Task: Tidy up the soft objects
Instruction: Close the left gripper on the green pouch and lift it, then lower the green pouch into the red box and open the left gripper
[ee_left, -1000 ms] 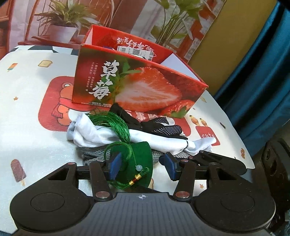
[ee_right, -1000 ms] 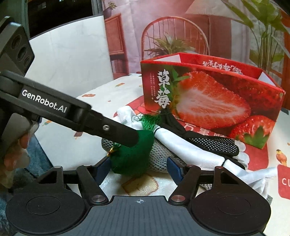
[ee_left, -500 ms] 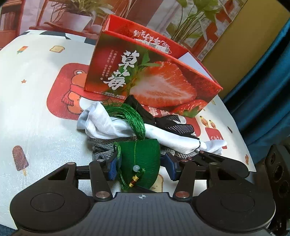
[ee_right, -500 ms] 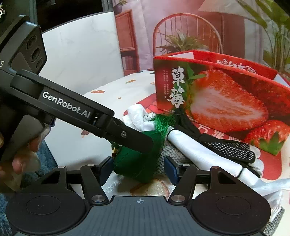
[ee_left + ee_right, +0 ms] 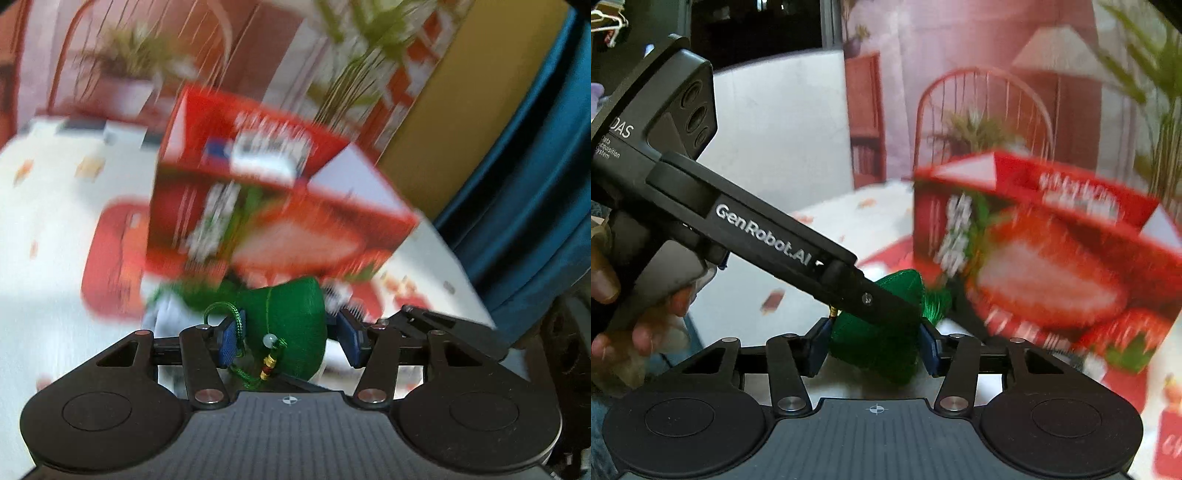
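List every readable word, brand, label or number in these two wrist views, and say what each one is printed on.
"GenRobot.AI": white lettering on the arm of the left gripper, right wrist view.
"DAS": on that gripper's camera housing, cut off at the edge.
"Data Acquisition System": small print below it, only partly legible.
Strawberry box: large white characters and red rim text, too blurred to read.
White label inside the box: blurred, unreadable.
Tablecloth: red patch lettering cut off, unreadable.

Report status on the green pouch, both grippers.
Right gripper: jaws closing, pads on green pouch. Left gripper: pouch between jaws, right pad clear of it. Strawberry box ahead, open top. Views blurred, nothing seen blocking.
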Demonstrator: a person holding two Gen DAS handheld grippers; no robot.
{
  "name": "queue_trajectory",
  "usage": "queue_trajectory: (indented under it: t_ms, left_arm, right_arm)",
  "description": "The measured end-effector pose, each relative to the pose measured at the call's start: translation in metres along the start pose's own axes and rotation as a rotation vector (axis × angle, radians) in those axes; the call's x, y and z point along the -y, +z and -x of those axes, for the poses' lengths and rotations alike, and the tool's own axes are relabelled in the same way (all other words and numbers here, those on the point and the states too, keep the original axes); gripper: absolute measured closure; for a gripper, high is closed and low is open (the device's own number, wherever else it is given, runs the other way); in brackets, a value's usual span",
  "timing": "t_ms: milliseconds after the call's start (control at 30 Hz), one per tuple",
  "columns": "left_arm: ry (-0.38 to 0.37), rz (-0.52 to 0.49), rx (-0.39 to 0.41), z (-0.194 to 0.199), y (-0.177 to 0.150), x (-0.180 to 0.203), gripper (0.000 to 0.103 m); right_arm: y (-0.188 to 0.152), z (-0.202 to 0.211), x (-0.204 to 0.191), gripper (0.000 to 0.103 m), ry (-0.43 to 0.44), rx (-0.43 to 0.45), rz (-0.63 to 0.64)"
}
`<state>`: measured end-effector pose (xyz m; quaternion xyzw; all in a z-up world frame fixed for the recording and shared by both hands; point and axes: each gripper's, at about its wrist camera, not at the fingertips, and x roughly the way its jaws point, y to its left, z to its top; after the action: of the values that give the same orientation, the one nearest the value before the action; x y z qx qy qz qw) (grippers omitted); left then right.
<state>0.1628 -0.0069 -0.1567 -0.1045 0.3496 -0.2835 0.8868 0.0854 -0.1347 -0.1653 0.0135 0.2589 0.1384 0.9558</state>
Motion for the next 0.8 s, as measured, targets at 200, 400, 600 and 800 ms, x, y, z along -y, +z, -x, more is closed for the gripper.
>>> queue_trajectory:
  t_ms: [200,400,600,800]
  left_arm:
    - [-0.035,-0.080,0.100,0.010,0.059,0.026,0.047]
    - [-0.065,-0.176,0.190,0.008,0.121,0.060,0.047]
    - [-0.096,-0.242,0.258,0.002,0.163,0.093,0.047]
    - [-0.106,-0.257,0.201,-0.041,0.182,0.101,0.047]
  right_arm:
    - [0.044,0.018,0.028,0.057,-0.054,0.103,0.037]
    - [0.098,0.039,0.058,0.057,-0.129,0.202,0.139]
    - [0.144,0.046,0.093,0.057,-0.228,0.289,0.187]
    - [0.154,0.031,0.137,0.057,-0.295,0.290,0.159]
